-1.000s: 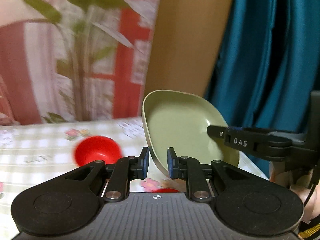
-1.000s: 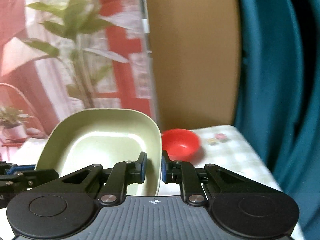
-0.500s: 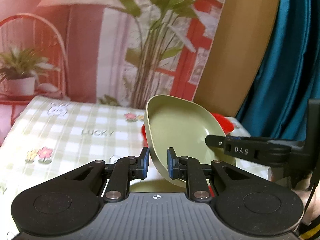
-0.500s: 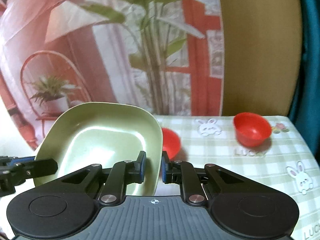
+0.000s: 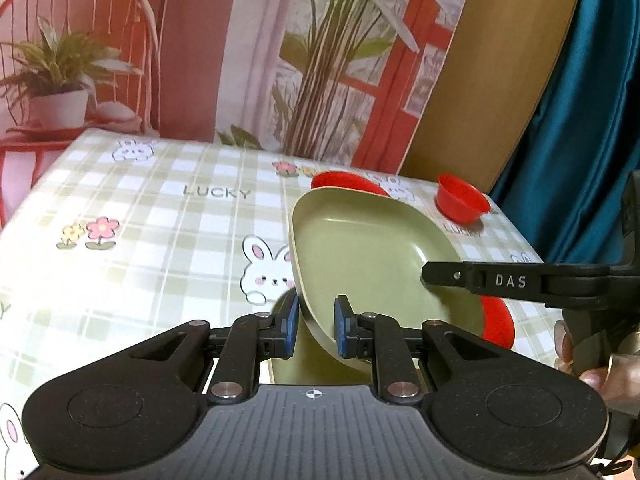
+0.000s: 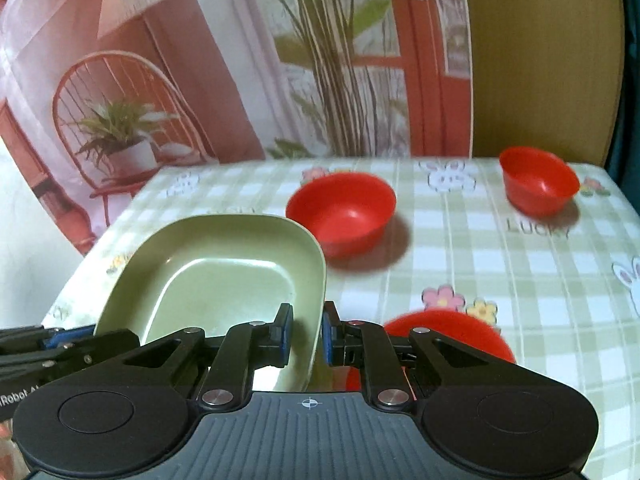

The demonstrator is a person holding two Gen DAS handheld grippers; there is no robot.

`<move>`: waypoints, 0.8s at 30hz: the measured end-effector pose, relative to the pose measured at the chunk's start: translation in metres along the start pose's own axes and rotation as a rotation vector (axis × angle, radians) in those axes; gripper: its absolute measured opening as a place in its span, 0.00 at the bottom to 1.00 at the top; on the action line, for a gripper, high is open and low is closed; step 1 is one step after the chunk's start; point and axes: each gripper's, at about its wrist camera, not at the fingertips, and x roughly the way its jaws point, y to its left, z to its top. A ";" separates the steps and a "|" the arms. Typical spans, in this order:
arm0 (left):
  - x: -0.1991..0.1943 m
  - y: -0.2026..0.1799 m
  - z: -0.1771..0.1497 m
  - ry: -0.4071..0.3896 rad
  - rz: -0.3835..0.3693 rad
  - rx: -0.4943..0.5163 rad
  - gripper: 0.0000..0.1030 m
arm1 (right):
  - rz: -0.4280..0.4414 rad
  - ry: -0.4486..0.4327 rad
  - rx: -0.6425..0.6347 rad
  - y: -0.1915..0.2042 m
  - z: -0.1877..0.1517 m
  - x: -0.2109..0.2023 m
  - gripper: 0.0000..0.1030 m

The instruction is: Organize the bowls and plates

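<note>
A pale green square plate (image 5: 368, 256) is held tilted above the table by both grippers. My left gripper (image 5: 316, 326) is shut on its near left rim. My right gripper (image 6: 306, 338) is shut on its right rim, and its finger shows in the left wrist view (image 5: 480, 280). The plate also shows in the right wrist view (image 6: 224, 280). Three red bowls are in view: one in mid-table (image 6: 342, 212), one at the far right (image 6: 538, 186), one close under the right gripper (image 6: 448, 332). Another green plate (image 5: 292, 364) lies beneath the held one.
The table (image 5: 140, 240) has a green checked cloth with rabbits and flowers. A printed backdrop with a plant and red chair stands behind it. A brown board and teal curtain (image 5: 580, 120) are at the right.
Both grippers with the green plate have swung down and left, so the tabletop and red bowls now fill the view. The grips on the plate are unchanged.
</note>
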 end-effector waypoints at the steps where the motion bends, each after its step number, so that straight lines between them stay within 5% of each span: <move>1: 0.000 0.000 -0.002 0.004 0.002 0.004 0.19 | 0.002 0.009 0.004 -0.001 -0.003 0.001 0.14; 24: 0.015 0.013 -0.028 0.110 0.004 -0.079 0.19 | 0.011 0.084 0.000 -0.001 -0.027 0.012 0.14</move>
